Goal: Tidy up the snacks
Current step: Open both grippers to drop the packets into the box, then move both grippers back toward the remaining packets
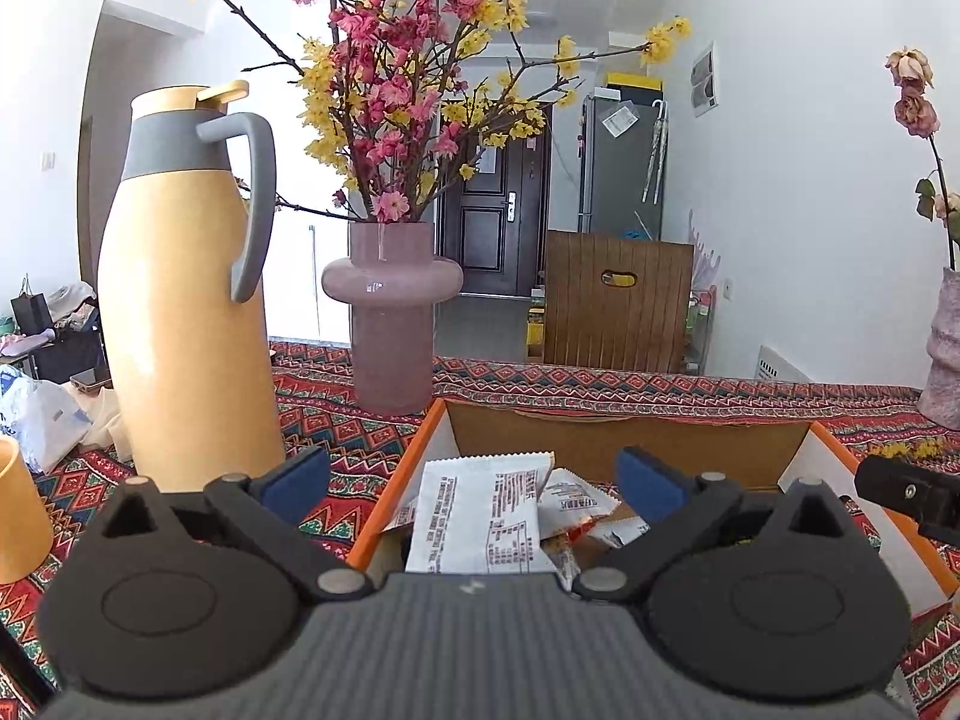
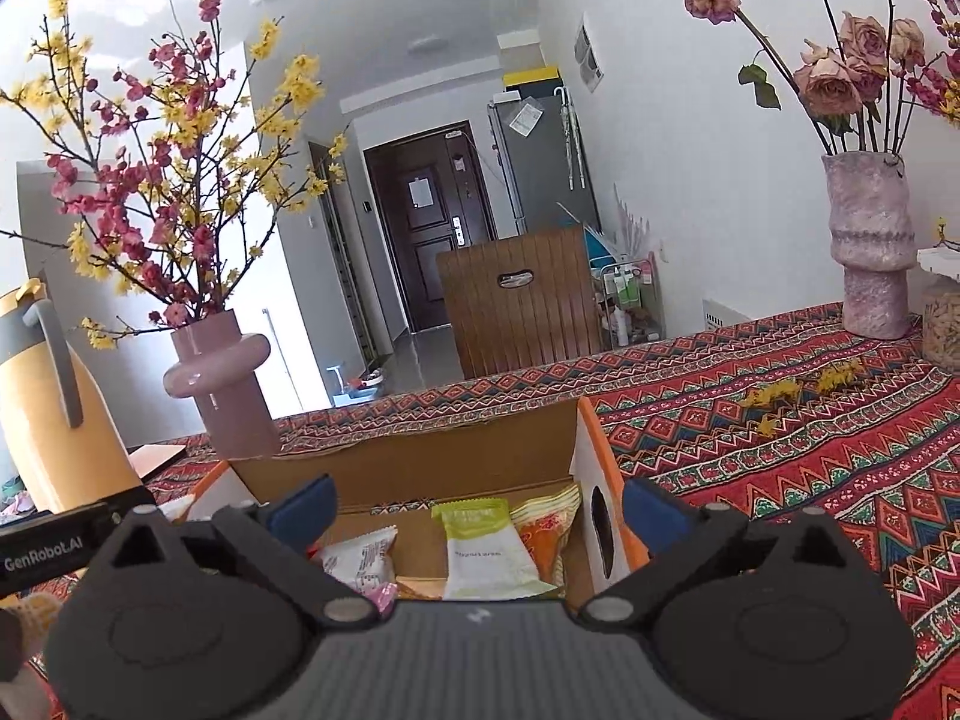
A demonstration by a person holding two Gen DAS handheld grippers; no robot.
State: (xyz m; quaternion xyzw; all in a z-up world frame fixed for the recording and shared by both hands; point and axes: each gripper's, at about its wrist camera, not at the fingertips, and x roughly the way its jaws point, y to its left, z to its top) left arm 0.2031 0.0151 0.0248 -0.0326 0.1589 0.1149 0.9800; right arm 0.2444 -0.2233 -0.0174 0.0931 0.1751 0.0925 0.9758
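An open cardboard box with orange edges (image 1: 393, 480) sits on the patterned tablecloth; it also shows in the right wrist view (image 2: 591, 438). Inside lie several snack packets: a white printed packet (image 1: 480, 516), a green-and-white packet (image 2: 483, 552), an orange packet (image 2: 543, 534) and a white-pink packet (image 2: 360, 558). My left gripper (image 1: 474, 480) is open and empty above the box's near left side. My right gripper (image 2: 477, 510) is open and empty above the box's near right side. The right gripper's body shows at the left view's right edge (image 1: 906, 495).
A tall yellow thermos jug (image 1: 186, 300) stands left of the box. A pink vase with flowering branches (image 1: 393, 312) stands behind the box. A rough pink vase of dried roses (image 2: 873, 240) stands far right. A yellow cup (image 1: 18, 516) is at the left. Fallen yellow petals (image 2: 798, 387) lie on the cloth.
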